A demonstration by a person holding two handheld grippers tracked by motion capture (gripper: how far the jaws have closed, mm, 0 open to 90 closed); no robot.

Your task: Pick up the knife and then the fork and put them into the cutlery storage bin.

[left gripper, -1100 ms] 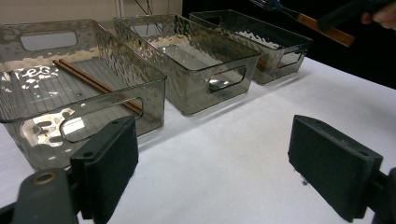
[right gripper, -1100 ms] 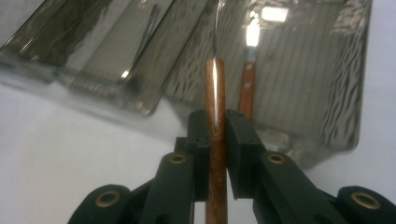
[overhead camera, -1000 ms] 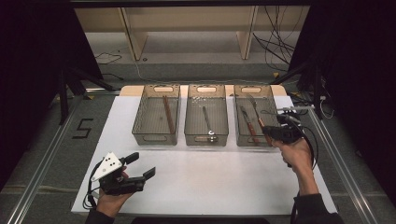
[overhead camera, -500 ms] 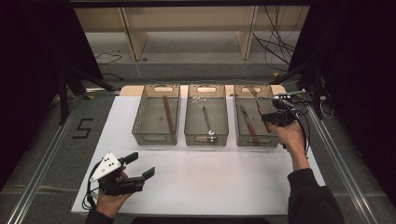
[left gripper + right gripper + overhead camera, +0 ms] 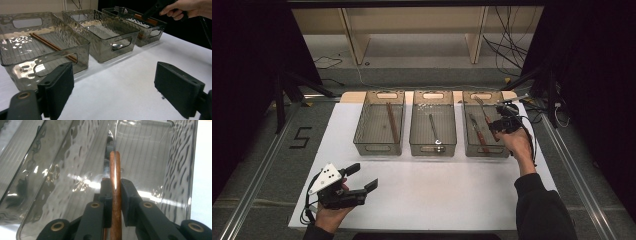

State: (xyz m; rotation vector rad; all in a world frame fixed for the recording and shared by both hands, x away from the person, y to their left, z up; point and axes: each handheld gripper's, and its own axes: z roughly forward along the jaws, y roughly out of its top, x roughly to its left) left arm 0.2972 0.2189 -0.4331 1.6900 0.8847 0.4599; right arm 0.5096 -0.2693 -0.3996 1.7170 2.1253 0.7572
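Note:
Three clear grey bins stand in a row on the white mat. The left bin holds brown chopsticks, the middle bin a metal spoon. In the right bin lies a wooden-handled knife. My right gripper hangs over that bin, shut on the wooden handle of a fork whose tines point to the far end. Up close, my right gripper pinches the handle. My left gripper rests open and empty near the mat's front left, my left gripper facing the bins.
The white mat is bare between the bins and the front edge. Metal rails run along both sides of the table. Cables and shelf legs stand behind the bins.
My right hand has carried the fork away from the person and slightly left and down, over the right bin. The left hand has stayed still.

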